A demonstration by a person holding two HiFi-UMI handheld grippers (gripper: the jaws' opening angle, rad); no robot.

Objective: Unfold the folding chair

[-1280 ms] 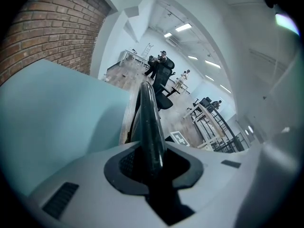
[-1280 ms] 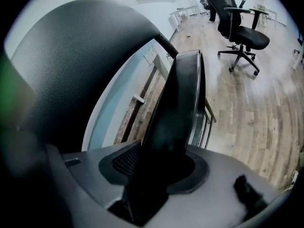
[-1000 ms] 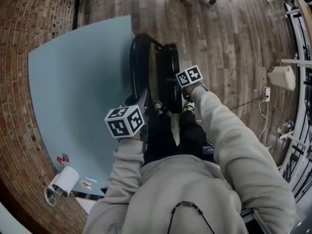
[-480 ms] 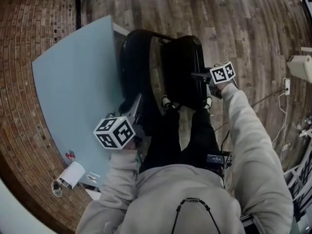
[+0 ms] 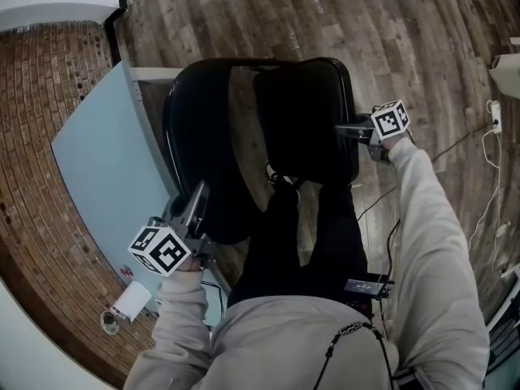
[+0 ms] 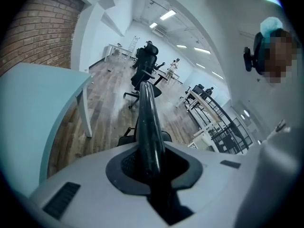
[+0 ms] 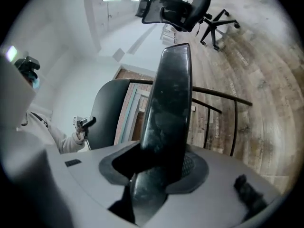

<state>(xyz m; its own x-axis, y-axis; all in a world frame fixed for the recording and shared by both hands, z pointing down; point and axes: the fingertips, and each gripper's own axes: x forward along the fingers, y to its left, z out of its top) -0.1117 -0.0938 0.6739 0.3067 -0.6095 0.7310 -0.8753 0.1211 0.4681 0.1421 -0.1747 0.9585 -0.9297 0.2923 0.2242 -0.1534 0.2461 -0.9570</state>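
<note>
Left gripper (image 5: 200,193) has its jaws nearly together, pinched on the thin rim of the folding chair's (image 5: 268,128) rounded panel (image 5: 199,136). In the left gripper view that glossy black rim runs straight up out of the left gripper's (image 6: 151,163) jaws. Right gripper (image 5: 343,127) stands about half open, but it is not empty: it is clamped across the thicker padded panel (image 5: 305,108), probably the seat, which fills its jaws in the right gripper view (image 7: 159,172).

The chair stands just beside the pale blue table (image 5: 97,153), rounded panel nearest it and padded panel on the side away from it. A gap already shows between the two, so the chair looks partly opened. The person's legs (image 5: 296,234) are close against the chair on the side away from the table's far end.

The weak point is the left hold. A narrow pinch on a smooth rim could slide off as the panels spread, letting the chair snap shut or tip onto the legs. The rounded panel could also knock the table.
</note>
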